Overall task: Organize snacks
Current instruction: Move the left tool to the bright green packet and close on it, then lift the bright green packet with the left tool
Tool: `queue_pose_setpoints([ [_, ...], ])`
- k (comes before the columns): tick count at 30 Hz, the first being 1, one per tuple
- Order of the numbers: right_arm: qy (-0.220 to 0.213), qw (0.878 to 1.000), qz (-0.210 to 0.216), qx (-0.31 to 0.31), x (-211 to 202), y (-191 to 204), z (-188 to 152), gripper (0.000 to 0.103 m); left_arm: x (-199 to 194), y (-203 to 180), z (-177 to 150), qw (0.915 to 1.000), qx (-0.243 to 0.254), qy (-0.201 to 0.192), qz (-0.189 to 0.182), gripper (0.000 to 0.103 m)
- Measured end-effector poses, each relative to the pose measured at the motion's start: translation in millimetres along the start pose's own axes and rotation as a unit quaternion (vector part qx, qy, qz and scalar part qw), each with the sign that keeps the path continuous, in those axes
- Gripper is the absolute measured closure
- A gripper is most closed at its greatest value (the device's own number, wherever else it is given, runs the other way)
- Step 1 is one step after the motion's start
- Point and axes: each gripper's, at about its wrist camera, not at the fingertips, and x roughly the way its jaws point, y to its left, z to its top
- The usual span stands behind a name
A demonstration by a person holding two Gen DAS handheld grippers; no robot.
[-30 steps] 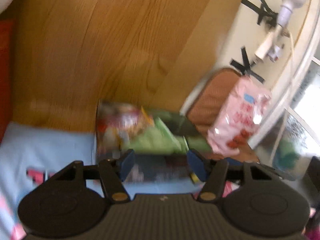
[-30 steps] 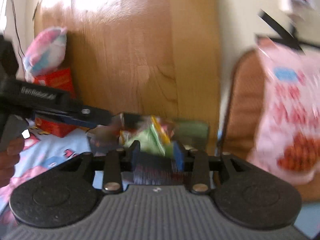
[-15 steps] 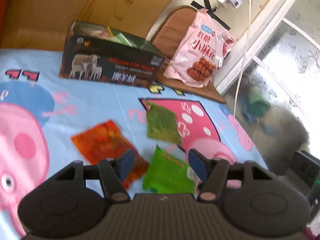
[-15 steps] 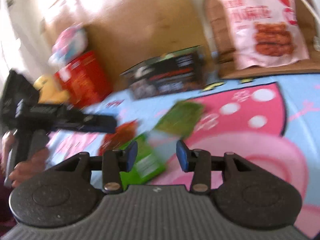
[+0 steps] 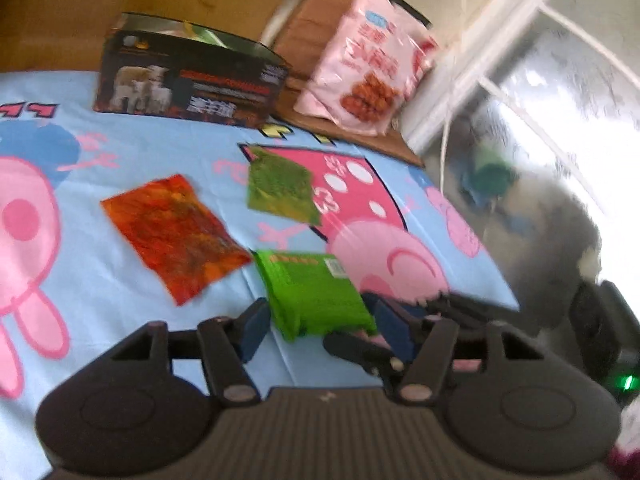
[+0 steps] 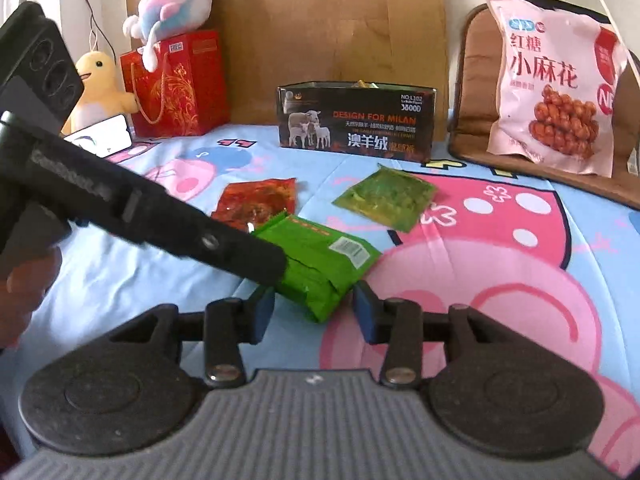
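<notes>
A bright green snack packet lies flat on the cartoon bedspread. My left gripper straddles its near end, its jaws opening, and I see no pad pressing on it. My right gripper has the packet's near corner between its jaws, which are closing with gaps still on both sides. In the right wrist view, the left gripper reaches in from the left onto the packet. A red-orange packet and a dark green packet lie further back.
An open black box with snacks inside stands at the back against a wooden headboard. A large pink bag leans on a brown cushion at the right. A red gift bag, plush toys and a phone sit back left.
Both grippers have dropped away from the black box and down to the bedspread. The green packet, earlier ahead of them, now lies between both pairs of jaws.
</notes>
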Motion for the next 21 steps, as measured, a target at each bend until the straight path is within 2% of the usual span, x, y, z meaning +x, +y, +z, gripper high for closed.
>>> queue_pose_setpoints([
  [2,0.0,1.0,-0.005,-0.011,-1.6,2.2,-1.5,0.055,-0.4,7.7,5.1,0.9997,-0.023,-0.005,0.002,0.034],
  [5,0.0,0.999,-0.014,-0.029,-2.3,8.5,-4.1,0.046,6.8,14.6,9.9,0.9991,-0.043,0.004,0.004,0.034],
  [8,0.0,0.998,-0.034,-0.045,-1.5,13.3,-6.3,0.039,18.4,16.8,11.0,0.9985,-0.054,0.009,0.001,0.042],
  [10,-0.003,0.999,-0.032,-0.039,-0.5,10.6,-7.6,0.038,24.4,13.9,10.7,0.9985,-0.051,0.019,-0.008,0.055],
  [13,-0.008,0.999,-0.024,-0.029,0.8,7.4,-8.3,0.037,25.8,8.3,5.5,0.999,-0.039,0.018,-0.009,0.056],
  [18,-0.011,0.999,-0.009,-0.038,2.3,15.3,-4.7,0.056,13.3,1.4,-1.1,0.9997,-0.017,0.002,0.015,0.056],
  [21,-0.026,0.998,-0.002,-0.05,0.5,26.8,-5.4,0.056,-2.2,5.3,-2.2,0.9996,-0.017,-0.017,0.016,0.056],
])
